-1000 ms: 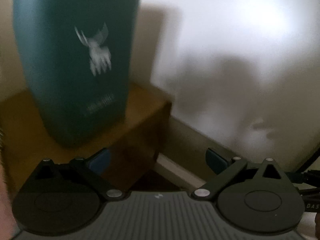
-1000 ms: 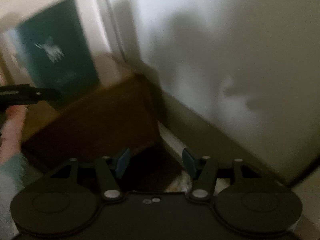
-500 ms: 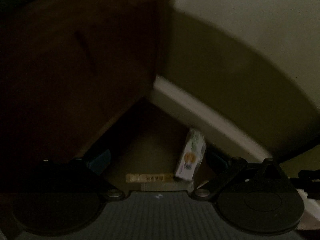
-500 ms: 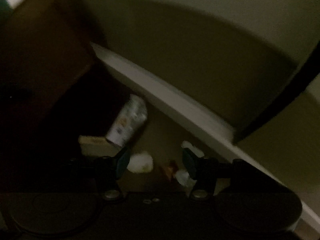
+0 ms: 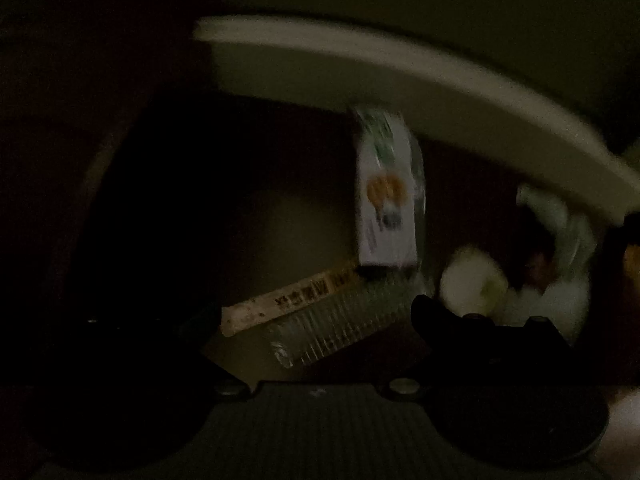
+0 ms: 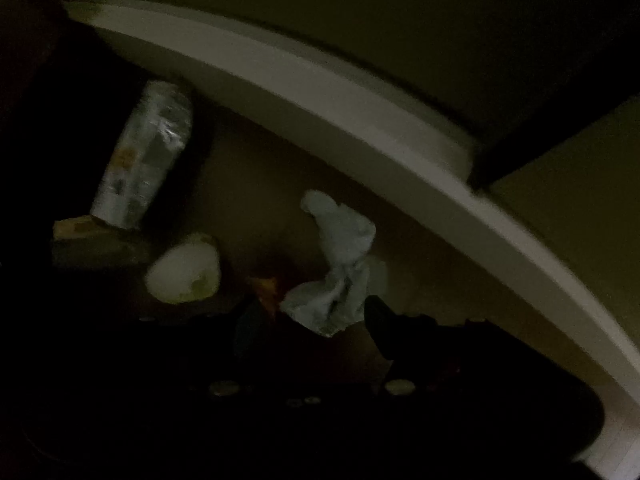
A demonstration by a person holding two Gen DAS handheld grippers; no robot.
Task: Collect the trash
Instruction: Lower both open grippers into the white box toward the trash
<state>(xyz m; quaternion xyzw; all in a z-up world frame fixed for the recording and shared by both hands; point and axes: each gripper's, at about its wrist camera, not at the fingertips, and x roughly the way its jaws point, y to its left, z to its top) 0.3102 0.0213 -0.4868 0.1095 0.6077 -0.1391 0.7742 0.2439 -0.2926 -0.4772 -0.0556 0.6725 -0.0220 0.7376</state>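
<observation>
Trash lies on the dim floor before us: our left gripper (image 5: 316, 316), fingers wide, frames a ribbed wrapper (image 5: 340, 320); our right gripper (image 6: 312, 316), also wide, frames a crumpled tissue (image 6: 340, 268). Farther off, a printed packet (image 5: 386, 196) leans near the baseboard (image 5: 400, 76).

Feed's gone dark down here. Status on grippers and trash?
Left gripper open over a clear ribbed wrapper. Right gripper open, crumpled tissue between its fingers, ungrasped. Nothing blocking; baseboard just behind.
</observation>
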